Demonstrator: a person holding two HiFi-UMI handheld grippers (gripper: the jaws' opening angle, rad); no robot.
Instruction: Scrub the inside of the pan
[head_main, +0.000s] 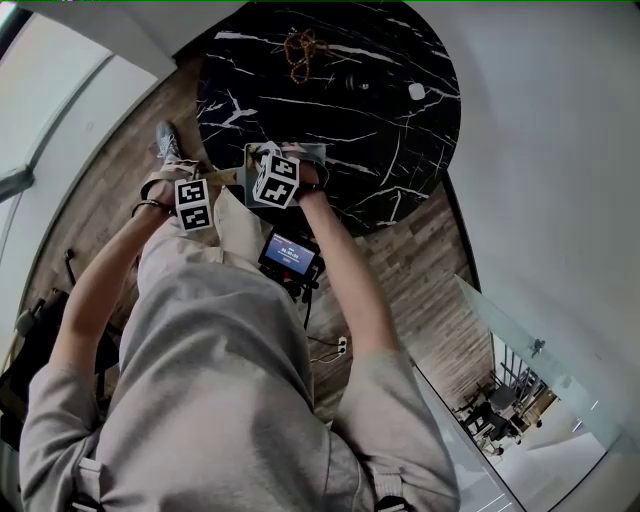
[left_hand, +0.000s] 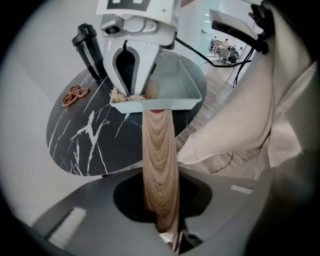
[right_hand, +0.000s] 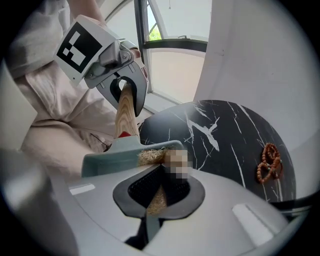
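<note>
Two grips show. The left gripper's (left_hand: 162, 222) jaws are clamped on the wooden handle (left_hand: 159, 160), which runs toward 12 o'clock in its own view to the pale blue-green pan (left_hand: 187, 87). The right gripper's (right_hand: 156, 197) jaws are closed on a straw-coloured scrubber (right_hand: 150, 156), whose fibres sit inside the pan at the corner beside the handle.

Both grippers point steeply down. In the head view both forearms reach forward from the torso, with the hands side by side and the left at 9 o'clock of the right. The pan sits at the 6 o'clock edge of the round black marble table (head_main: 400, 160).

Only the left gripper view shows a black tumbler (left_hand: 90, 50) at the table's far rim. The right gripper view shows a string of brown beads (right_hand: 267, 162) at 3 o'clock. Only the head view shows a small white object (head_main: 417, 92) at the table's 2 o'clock.
</note>
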